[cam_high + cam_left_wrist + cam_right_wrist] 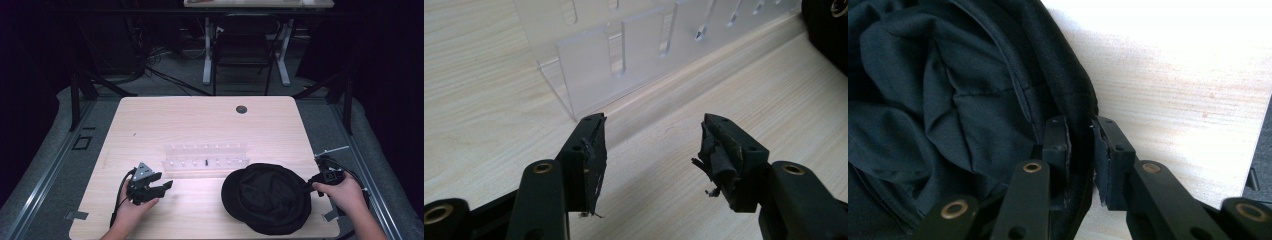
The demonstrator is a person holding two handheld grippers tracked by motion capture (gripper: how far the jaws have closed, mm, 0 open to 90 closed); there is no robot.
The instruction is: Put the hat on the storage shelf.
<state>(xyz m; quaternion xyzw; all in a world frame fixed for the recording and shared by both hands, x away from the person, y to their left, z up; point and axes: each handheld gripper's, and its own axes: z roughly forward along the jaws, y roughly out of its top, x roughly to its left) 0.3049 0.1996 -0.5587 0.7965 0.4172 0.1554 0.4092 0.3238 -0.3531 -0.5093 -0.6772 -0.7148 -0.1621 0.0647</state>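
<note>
Surroundings: beyond and below the table.

Dark folding chair beyond the far table edge, between the white legs of a second desk (top partly cut off by the frame). Black cables trail across the grey floor at far left. Black frame struts stand at both sides. Tape marks lie on the floor at left.

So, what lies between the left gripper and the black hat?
In the high view, only bare table lies between the left gripper and the black hat; the clear rack stands farther back.
</note>
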